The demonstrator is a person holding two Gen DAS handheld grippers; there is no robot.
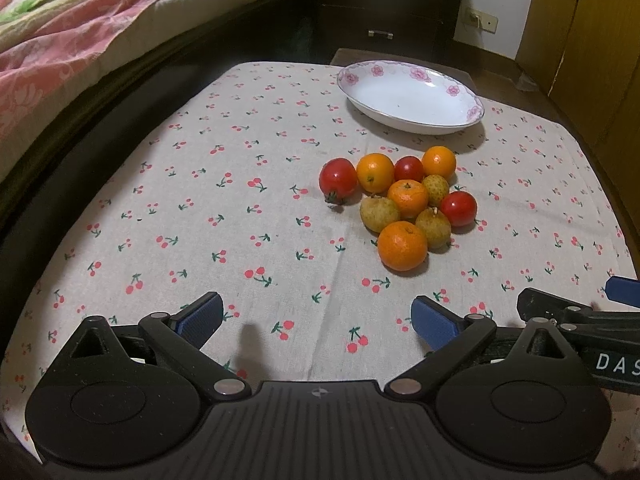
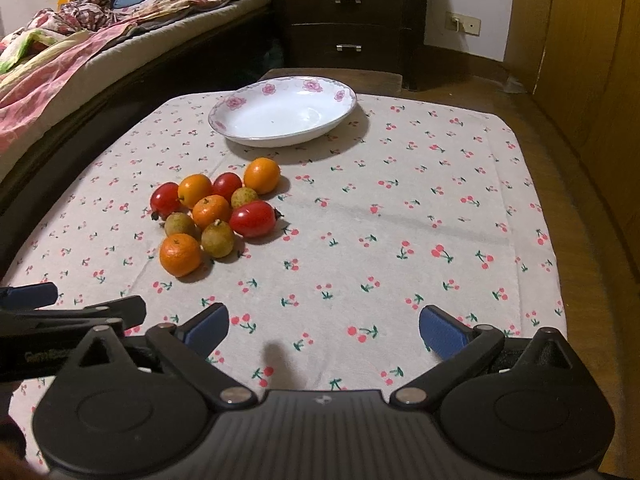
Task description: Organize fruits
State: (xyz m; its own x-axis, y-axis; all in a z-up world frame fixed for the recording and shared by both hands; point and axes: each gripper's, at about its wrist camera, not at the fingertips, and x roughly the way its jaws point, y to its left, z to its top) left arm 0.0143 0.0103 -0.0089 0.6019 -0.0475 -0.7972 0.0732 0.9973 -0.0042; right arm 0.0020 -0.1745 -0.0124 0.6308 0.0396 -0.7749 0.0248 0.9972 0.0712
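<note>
A cluster of small fruits lies on the cherry-print cloth: several oranges (image 1: 402, 245) (image 2: 180, 254), red tomatoes (image 1: 338, 179) (image 2: 253, 218) and yellow-green fruits (image 1: 379, 214) (image 2: 218, 239). A white flowered plate (image 1: 412, 96) (image 2: 282, 110) stands empty behind them. My left gripper (image 1: 318, 320) is open and empty, low over the near cloth, fruits ahead to the right. My right gripper (image 2: 324, 326) is open and empty, fruits ahead to the left. The right gripper's finger shows at the left view's right edge (image 1: 622, 290); the left gripper's finger shows in the right view (image 2: 28, 296).
The table (image 2: 576, 184) is small, with wooden edges beyond the cloth (image 2: 440, 220). A bed with pink bedding (image 1: 60, 52) runs along the left. A dark drawer unit (image 2: 352, 20) stands behind the table. A wooden wardrobe (image 2: 592, 60) is at the right.
</note>
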